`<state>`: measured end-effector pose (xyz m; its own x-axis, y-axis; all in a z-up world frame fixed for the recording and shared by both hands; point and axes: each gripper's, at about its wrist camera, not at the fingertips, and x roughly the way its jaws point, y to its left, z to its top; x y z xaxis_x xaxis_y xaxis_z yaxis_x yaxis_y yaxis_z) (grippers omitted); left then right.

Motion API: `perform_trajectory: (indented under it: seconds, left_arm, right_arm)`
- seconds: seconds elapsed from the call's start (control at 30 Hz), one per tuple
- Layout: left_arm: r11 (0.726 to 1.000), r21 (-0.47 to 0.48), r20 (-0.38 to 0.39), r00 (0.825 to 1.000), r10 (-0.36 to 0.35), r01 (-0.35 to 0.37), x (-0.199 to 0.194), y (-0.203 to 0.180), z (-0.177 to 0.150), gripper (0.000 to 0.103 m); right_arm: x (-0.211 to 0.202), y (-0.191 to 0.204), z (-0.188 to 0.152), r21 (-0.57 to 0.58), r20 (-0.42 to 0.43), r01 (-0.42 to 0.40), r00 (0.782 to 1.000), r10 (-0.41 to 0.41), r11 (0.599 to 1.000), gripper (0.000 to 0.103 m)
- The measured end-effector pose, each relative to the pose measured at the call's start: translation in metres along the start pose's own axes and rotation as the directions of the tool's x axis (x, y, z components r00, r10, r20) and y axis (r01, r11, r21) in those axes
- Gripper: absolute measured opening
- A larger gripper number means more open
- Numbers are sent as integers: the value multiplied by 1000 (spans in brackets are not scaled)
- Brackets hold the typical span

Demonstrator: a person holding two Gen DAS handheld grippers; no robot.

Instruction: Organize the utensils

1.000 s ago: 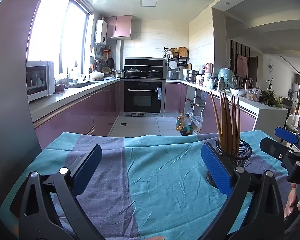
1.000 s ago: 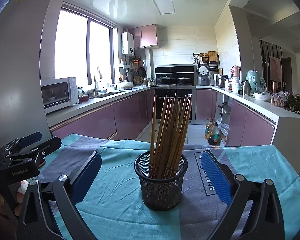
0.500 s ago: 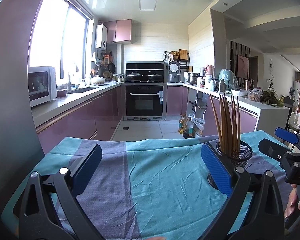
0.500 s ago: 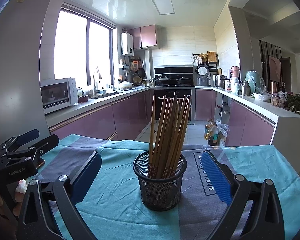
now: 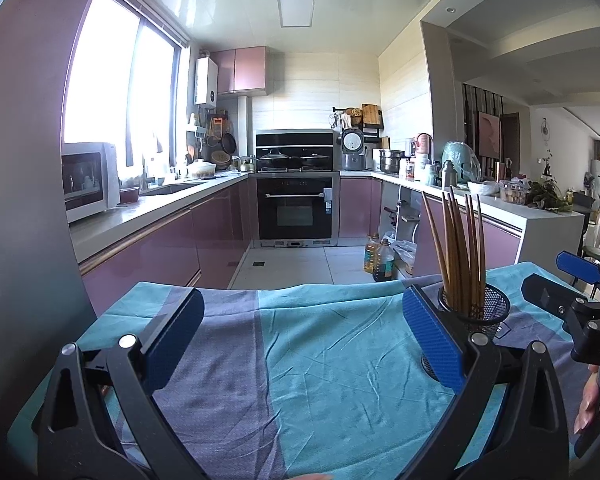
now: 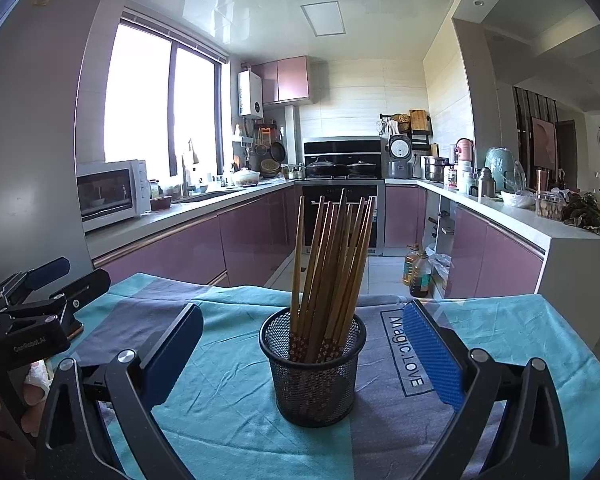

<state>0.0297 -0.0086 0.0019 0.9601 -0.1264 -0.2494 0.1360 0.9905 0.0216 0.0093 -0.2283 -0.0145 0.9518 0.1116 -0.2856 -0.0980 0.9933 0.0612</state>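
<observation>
While both of my grippers hang above the teal and grey tablecloth (image 6: 228, 392), nothing is in either of them. My right gripper (image 6: 300, 350) has its jaws spread wide and empty, and the black mesh holder (image 6: 314, 372) stands upright on the cloth straight ahead between them, with clear space on both sides. A bundle of wooden chopsticks (image 6: 332, 272) fills it, fanned and leaning a little to the right, patterned ends down in the mesh. My left gripper (image 5: 300, 344) is just as wide open and faces only bare cloth; the same holder sits off to its right, partly behind its right blue pad.

I see no loose utensils on the cloth in either view, so I judge the gathering is done, or else I am about to handle the holder itself. If so, my right gripper needs to ease forward and close gently on the mesh wall low down, since the tall chopsticks could tip it. My left should stay clear, or steady the far side.
</observation>
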Motion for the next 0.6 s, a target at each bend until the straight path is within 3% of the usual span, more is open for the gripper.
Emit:
perform_trajectory:
  seconds: [0.6]
  left_arm:
    - [1000, -4, 3, 1000, 6, -6, 0, 0, 0, 98]
  right_arm:
    - [0, 1, 0, 1, 3, -6, 1000, 6, 1000, 97]
